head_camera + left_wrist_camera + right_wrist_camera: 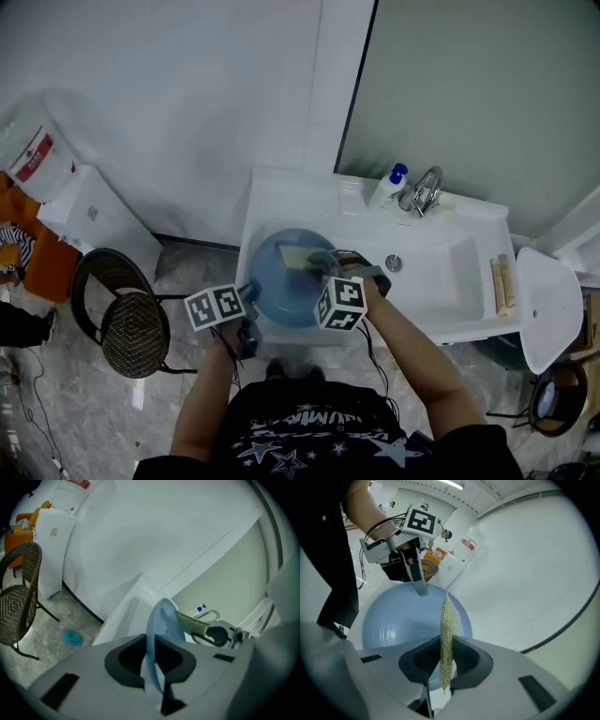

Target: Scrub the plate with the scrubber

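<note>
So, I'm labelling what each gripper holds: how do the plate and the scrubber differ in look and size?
The plate is smooth, round and blue; the scrubber is a coarse, yellow-green flat pad. The plate is far wider than the scrubber. The left gripper clamps the plate's rim, while the right gripper clamps the scrubber. Both sit edge-on between shut jaws.

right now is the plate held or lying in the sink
Held: the left gripper is shut on the rim of the plate.

Scrubber [298, 255] on plate [279, 292] over sink [441, 286]; faucet [425, 192] behind.
</note>
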Demonstrator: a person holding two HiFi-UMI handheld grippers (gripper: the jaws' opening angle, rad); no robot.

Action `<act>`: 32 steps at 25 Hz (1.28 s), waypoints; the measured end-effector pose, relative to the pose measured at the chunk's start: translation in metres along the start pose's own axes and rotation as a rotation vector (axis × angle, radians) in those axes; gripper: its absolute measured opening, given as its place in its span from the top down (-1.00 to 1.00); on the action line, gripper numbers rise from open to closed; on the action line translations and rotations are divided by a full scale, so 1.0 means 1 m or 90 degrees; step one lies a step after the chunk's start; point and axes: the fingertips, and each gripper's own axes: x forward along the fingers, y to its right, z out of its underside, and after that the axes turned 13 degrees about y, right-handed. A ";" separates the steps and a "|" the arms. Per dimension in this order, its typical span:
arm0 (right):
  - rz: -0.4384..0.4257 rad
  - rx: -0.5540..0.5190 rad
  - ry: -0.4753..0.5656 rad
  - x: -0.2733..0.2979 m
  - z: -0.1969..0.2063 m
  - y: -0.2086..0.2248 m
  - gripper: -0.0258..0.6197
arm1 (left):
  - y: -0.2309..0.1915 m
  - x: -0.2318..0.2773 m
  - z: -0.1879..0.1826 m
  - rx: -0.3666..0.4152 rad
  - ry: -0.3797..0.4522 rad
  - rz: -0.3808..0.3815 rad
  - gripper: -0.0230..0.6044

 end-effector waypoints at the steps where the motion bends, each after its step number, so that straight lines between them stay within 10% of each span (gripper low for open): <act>1: 0.002 0.001 -0.005 0.002 0.001 0.003 0.70 | 0.000 -0.001 0.000 0.002 0.001 0.001 0.79; 11: 0.002 0.015 -0.051 0.023 0.004 -0.006 0.70 | 0.015 -0.004 -0.003 0.009 0.011 0.024 0.79; 32: -0.178 0.042 0.005 -0.003 -0.024 -0.105 0.70 | -0.003 0.000 -0.005 -0.020 0.004 0.001 0.78</act>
